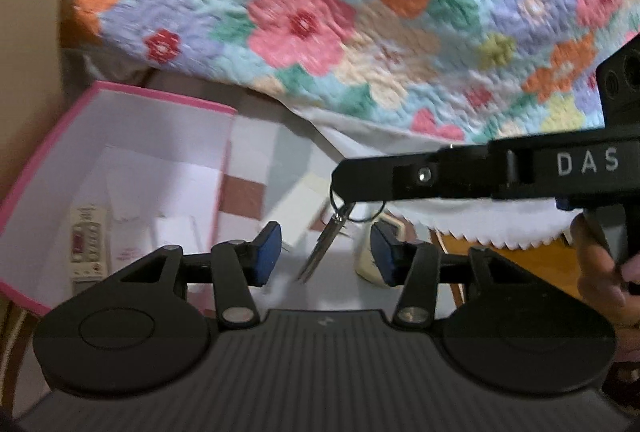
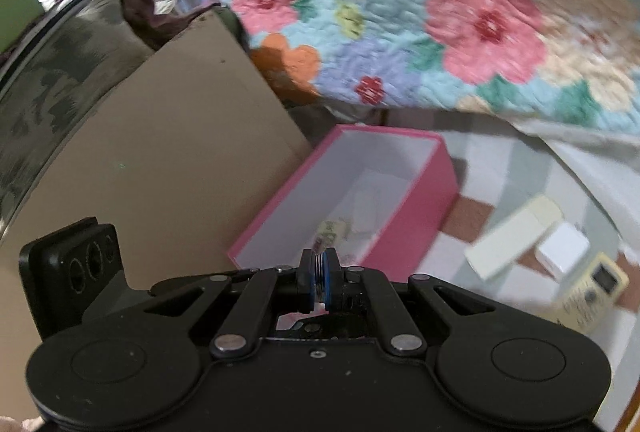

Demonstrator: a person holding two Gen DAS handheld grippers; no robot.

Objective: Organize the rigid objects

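Note:
A pink box (image 1: 120, 167) with a white inside stands open on the table at the left; it also shows in the right wrist view (image 2: 352, 191). A small remote-like item (image 1: 86, 244) and white cards lie inside it. My right gripper (image 1: 340, 187) reaches in from the right, shut on a key ring with keys (image 1: 324, 244) that hang below it. In the right wrist view the ring (image 2: 319, 274) sits pinched between the right gripper's (image 2: 319, 286) pads. My left gripper (image 1: 324, 252) is open and empty, with the keys hanging between its fingers.
A floral quilt (image 1: 360, 11) hangs over the bed edge behind the table. On the checkered cloth (image 2: 472, 216) to the right lie a cream box (image 2: 516, 236), a small white box (image 2: 564, 252) and a cream remote (image 2: 592, 292). A beige panel (image 2: 160, 159) stands left of the pink box.

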